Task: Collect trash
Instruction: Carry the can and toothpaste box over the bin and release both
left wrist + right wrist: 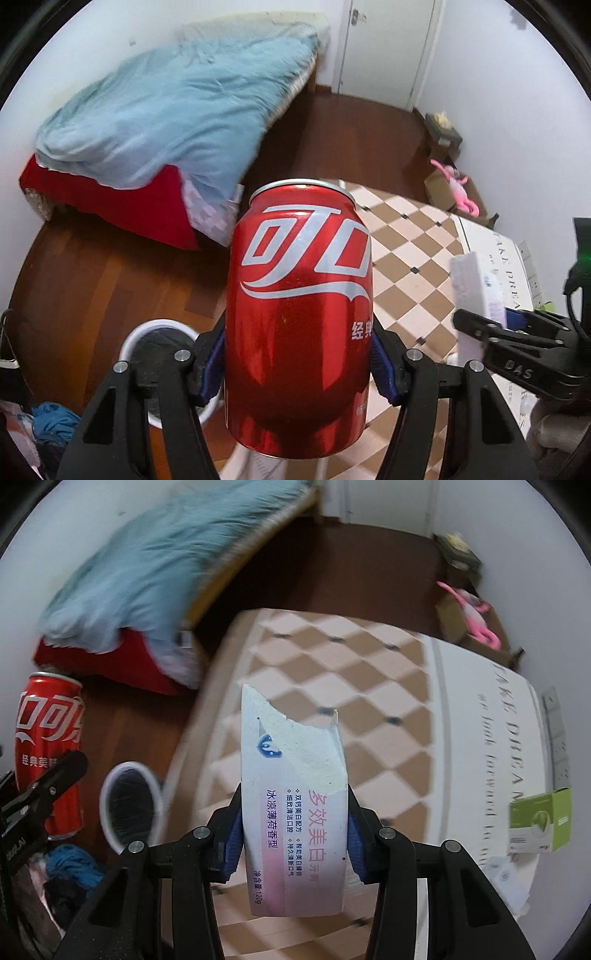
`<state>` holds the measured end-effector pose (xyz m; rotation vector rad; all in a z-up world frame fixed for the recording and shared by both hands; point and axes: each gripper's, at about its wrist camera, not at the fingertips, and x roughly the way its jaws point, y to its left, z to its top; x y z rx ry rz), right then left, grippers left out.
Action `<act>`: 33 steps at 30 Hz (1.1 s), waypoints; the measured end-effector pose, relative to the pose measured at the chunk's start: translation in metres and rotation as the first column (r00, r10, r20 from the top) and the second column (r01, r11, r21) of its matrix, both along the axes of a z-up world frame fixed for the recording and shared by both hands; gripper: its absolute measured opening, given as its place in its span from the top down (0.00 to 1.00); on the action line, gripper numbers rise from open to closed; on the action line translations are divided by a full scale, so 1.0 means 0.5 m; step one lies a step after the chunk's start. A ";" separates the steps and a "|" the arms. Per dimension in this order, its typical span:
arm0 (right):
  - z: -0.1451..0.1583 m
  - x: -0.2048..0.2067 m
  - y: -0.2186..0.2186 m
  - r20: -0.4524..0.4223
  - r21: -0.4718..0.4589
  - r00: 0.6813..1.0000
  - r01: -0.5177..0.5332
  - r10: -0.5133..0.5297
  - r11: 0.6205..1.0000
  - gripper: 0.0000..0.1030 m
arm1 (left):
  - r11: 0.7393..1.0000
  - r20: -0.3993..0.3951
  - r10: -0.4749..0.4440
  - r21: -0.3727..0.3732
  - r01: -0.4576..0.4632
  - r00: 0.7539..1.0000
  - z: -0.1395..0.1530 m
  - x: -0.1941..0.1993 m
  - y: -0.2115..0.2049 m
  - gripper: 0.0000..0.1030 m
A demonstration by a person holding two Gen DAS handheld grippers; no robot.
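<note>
Above wooden floor, left hand-held gripper (299,362) clamps a red can (299,317), right hand-held gripper (293,834) clamps a torn toothpaste box (293,794).

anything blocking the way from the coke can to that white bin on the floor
Nothing visible does. The red aluminium cola can is clamped in the left gripper, and the round white-rimmed bin sits open-topped on the wooden floor just below-left.

Can (299,317) at frame centre between the left gripper (299,365) pads, above the table (406,258). Bin (155,332) on the floor at lower left, bed (166,122) behind at upper left. Torn carton (295,794) mid-frame in the right gripper (295,834) (wrist view); small box (539,823) on the table, far right.
</note>
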<state>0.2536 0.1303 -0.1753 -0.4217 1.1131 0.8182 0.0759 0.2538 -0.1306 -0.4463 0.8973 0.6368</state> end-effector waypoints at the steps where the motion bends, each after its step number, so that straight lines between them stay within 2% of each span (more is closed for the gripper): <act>1: 0.007 -0.023 0.011 0.004 0.008 1.000 -0.014 0.014 1.000 0.53 | 1.000 0.005 0.007 0.007 -0.007 1.000 0.009 -0.027 0.004 0.40; 7: 0.025 -0.195 0.107 -0.006 0.066 0.989 -0.150 0.151 0.986 0.53 | 0.997 0.016 0.070 0.015 -0.070 0.997 0.024 -0.177 0.044 0.40; 11: -0.005 -0.307 0.185 -0.042 0.076 0.973 -0.224 0.227 0.972 0.53 | 0.991 -0.015 0.132 -0.012 -0.132 0.991 -0.008 -0.271 0.098 0.40; 15: -0.081 -0.398 0.262 -0.106 0.050 0.956 -0.269 0.273 0.962 0.53 | 0.977 -0.062 0.190 -0.081 -0.195 0.980 -0.078 -0.341 0.170 0.40; 18: -0.155 -0.440 0.306 -0.163 0.019 0.946 -0.280 0.279 0.960 0.53 | 0.957 -0.117 0.223 -0.161 -0.240 0.968 -0.162 -0.385 0.239 0.40; 23: -0.278 -0.475 0.372 -0.254 -0.051 0.936 -0.265 0.244 0.963 0.53 | 0.923 -0.184 0.220 -0.279 -0.266 0.958 -0.291 -0.400 0.326 0.39; 27: -0.356 -0.471 0.413 -0.292 -0.103 0.932 -0.255 0.215 0.962 0.53 | 0.881 -0.222 0.231 -0.366 -0.301 0.947 -0.376 -0.402 0.383 0.38; 29: -0.379 -0.471 0.427 -0.295 -0.120 0.932 -0.257 0.212 0.959 0.53 | 0.866 -0.237 0.236 -0.388 -0.314 0.942 -0.405 -0.406 0.397 0.34; 31: -0.402 -0.468 0.444 -0.294 -0.136 0.932 -0.260 0.212 0.956 0.53 | 0.844 -0.230 0.259 -0.419 -0.335 0.938 -0.424 -0.419 0.411 0.06; 33: -0.422 -0.466 0.463 -0.294 -0.142 0.932 -0.263 0.213 0.954 0.52 | 0.822 -0.224 0.288 -0.441 -0.361 0.931 -0.436 -0.437 0.418 0.03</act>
